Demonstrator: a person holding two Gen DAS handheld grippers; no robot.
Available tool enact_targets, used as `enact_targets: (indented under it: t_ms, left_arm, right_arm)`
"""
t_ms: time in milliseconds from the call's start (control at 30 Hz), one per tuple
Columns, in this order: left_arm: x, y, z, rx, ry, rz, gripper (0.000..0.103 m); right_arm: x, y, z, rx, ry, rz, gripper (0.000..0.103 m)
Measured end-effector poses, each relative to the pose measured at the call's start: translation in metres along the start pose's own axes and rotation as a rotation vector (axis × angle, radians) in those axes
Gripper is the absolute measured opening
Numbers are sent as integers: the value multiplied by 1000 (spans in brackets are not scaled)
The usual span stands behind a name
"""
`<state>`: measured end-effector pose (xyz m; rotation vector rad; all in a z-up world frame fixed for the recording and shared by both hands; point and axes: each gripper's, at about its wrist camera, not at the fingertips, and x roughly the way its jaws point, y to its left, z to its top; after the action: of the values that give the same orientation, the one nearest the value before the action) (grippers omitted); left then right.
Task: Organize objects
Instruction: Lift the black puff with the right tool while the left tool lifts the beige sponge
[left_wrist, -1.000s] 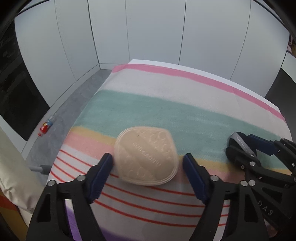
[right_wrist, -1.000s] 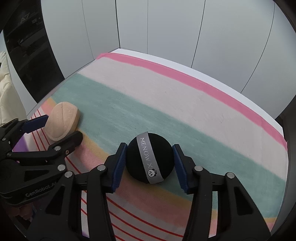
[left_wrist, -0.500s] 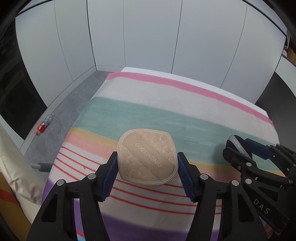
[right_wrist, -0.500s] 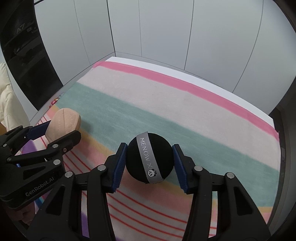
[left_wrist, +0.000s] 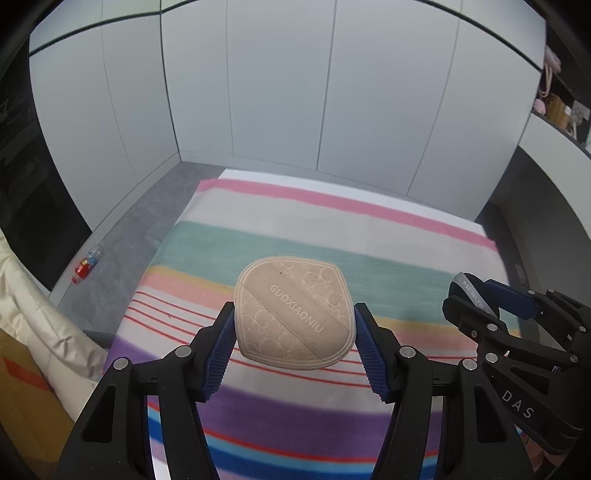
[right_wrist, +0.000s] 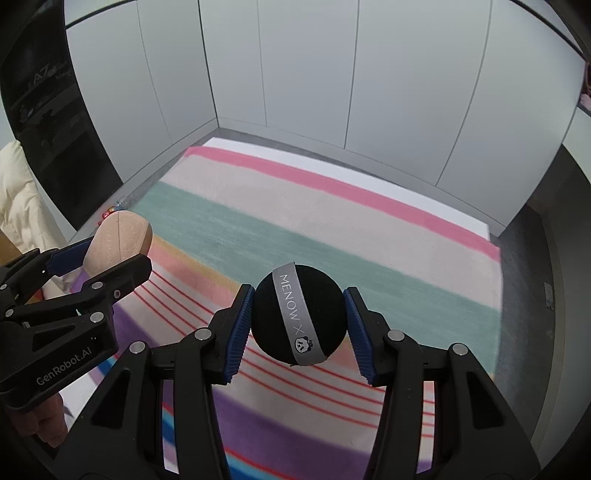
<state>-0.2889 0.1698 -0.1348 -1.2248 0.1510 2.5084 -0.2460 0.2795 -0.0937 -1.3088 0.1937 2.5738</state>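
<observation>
Fingers against puff edges

A: Right wrist view. The right gripper has both blue pads pressed on a black puff, round, clear of the striped blanket below it.

B: Markings?

A: Grey ribbon across it reading "MENOW X", with a small panda.

B: Left side of frame?

A: The left gripper clamps a beige puff, seen nearly edge-on, also off the blanket. White wall panels behind.
</observation>
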Motion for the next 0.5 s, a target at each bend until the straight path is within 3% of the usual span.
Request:
enact_targets:
  t_ms: [500]
  left_arm:
    - [-113,-48,-17,74,-31,-58,63]
  right_arm:
    - [-128,-24,-28,27,-44,-11,51]
